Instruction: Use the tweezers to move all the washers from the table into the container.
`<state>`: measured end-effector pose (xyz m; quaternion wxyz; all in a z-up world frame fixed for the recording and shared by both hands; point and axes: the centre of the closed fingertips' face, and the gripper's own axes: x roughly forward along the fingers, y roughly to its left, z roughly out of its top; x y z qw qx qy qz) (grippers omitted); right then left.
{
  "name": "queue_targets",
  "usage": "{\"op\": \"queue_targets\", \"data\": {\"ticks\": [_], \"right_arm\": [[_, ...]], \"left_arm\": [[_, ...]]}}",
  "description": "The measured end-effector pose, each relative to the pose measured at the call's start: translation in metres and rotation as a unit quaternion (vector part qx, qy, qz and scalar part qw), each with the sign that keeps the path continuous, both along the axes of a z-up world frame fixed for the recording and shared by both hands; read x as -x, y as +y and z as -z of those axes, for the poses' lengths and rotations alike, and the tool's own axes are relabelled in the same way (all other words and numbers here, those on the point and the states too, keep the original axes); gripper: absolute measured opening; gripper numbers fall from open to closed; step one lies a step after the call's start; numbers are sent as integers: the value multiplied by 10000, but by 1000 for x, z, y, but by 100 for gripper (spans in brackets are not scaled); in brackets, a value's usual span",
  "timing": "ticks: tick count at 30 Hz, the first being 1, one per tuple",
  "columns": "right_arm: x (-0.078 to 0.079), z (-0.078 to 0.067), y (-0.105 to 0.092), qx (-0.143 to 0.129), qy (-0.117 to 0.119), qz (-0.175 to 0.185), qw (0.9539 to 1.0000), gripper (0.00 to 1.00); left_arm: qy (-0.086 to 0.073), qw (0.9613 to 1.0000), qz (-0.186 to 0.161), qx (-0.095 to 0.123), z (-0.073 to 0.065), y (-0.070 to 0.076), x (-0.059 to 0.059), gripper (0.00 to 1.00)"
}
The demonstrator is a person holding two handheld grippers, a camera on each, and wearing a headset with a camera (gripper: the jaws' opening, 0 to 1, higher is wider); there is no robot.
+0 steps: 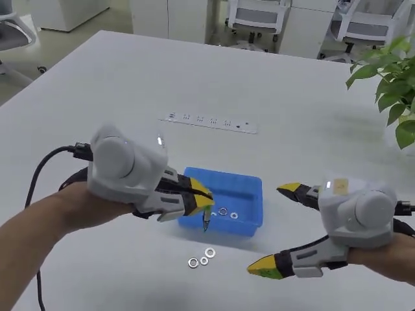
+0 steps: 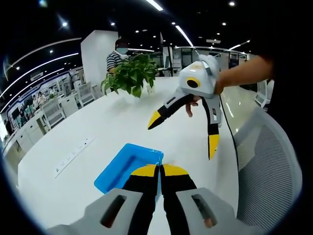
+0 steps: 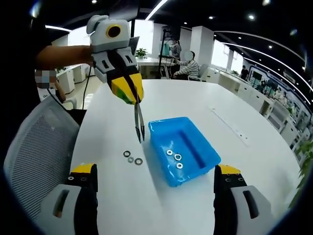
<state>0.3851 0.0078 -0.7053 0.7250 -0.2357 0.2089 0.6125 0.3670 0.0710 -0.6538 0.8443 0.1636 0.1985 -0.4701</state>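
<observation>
Head view, lower right of the frame: we hold the right gripper point(image 1: 271, 227) over the white tabletop point(image 1: 130, 84), its yellow-tipped jaws spread wide apart on nothing. Low centre, three small silver metal washers point(image 1: 203, 259) lie in a tight cluster on the table, just in front of the shallow blue plastic container point(image 1: 243, 191). At left centre, the left gripper point(image 1: 202, 196) has its jaws pressed together on a slim pair of metal tweezers point(image 1: 205, 221). The tweezer tips point down by the container's near rim, above the cluster and apart from it. Whether they carry a washer is too small to tell.

In the right gripper view, at centre frame, three more washers point(image 3: 176, 158) rest on the container's floor. We judge the job about half done, with three in and three left to fetch.

Further up the head view, a long white socket strip point(image 1: 207, 121) sits flush in the table. Its markings are too small to read, and we find no brand or legible label anywhere. A green potted plant point(image 1: 389, 78) leans in at the upper right edge.
</observation>
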Motion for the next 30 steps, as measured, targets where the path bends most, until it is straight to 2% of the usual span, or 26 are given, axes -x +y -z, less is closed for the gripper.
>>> {"op": "queue_targets", "data": {"ticks": [17, 30], "right_arm": [[9, 7, 1, 112, 17, -75, 9999, 100], [15, 13, 0, 179, 74, -134, 9997, 100]], "left_arm": [[241, 9997, 37, -88, 25, 4, 21, 6], [355, 9993, 60, -120, 36, 3, 30, 6]]}}
